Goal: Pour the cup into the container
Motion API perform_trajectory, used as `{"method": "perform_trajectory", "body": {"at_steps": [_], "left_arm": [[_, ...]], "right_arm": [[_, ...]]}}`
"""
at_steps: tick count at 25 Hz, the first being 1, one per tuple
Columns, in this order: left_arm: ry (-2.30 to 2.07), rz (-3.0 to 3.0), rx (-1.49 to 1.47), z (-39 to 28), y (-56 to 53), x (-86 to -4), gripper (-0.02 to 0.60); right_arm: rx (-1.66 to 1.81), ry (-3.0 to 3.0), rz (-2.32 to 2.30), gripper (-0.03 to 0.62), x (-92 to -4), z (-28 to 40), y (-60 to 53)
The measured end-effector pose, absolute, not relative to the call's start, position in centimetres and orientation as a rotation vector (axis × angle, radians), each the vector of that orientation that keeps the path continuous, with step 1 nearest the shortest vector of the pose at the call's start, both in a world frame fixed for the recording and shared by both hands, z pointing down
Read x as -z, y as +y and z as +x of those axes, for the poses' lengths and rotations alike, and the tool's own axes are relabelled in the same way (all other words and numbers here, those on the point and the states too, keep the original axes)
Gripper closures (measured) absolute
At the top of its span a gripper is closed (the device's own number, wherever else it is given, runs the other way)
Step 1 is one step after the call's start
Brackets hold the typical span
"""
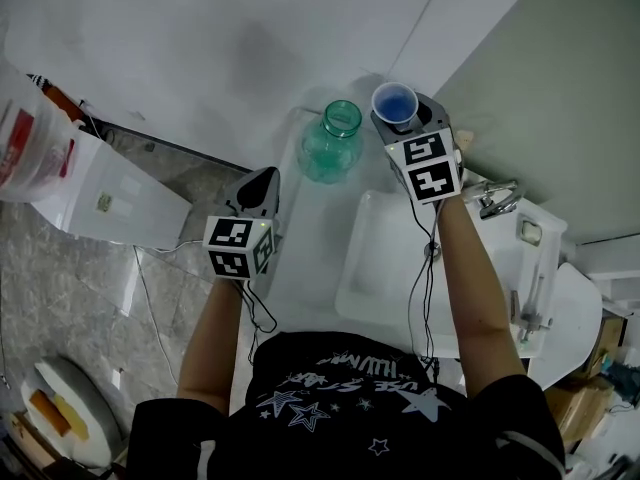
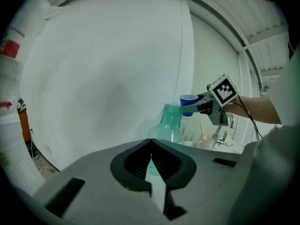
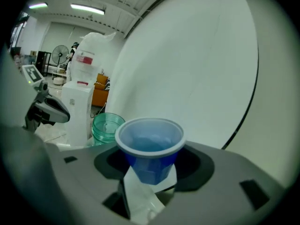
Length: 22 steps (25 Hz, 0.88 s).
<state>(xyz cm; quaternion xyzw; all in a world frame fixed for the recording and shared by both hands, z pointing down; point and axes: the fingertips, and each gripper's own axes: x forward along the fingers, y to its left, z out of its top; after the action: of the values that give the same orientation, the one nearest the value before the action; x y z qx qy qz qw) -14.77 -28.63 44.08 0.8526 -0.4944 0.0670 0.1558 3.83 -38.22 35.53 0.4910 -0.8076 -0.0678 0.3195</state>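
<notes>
A blue plastic cup (image 1: 395,103) stands upright between the jaws of my right gripper (image 1: 398,120), which is shut on it. In the right gripper view the cup (image 3: 150,142) fills the middle, its rim level, and whether it holds anything I cannot tell. The clear green container (image 1: 330,144) stands open-mouthed just left of the cup and slightly lower; it also shows in the right gripper view (image 3: 106,128) and the left gripper view (image 2: 171,123). My left gripper (image 1: 262,180) hangs a short way left of the container, jaws shut and empty, and points at it (image 2: 151,154).
A white sink basin (image 1: 385,273) with a metal tap (image 1: 497,200) lies under my right arm. A white box-shaped appliance (image 1: 112,194) stands on the floor at the left. A large white panel (image 1: 250,38) rises behind the container. Cables hang from both grippers.
</notes>
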Motion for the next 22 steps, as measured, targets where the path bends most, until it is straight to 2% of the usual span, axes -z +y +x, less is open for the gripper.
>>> {"method": "perform_trajectory", "body": {"at_steps": [22], "left_arm": [[-1.359, 2.404, -0.284, -13.9, -30.0, -48.2, 0.569]], "right_arm": [[-0.074, -2.142, 1.571, 0.335, -46.8, 6.3, -34.0]]}}
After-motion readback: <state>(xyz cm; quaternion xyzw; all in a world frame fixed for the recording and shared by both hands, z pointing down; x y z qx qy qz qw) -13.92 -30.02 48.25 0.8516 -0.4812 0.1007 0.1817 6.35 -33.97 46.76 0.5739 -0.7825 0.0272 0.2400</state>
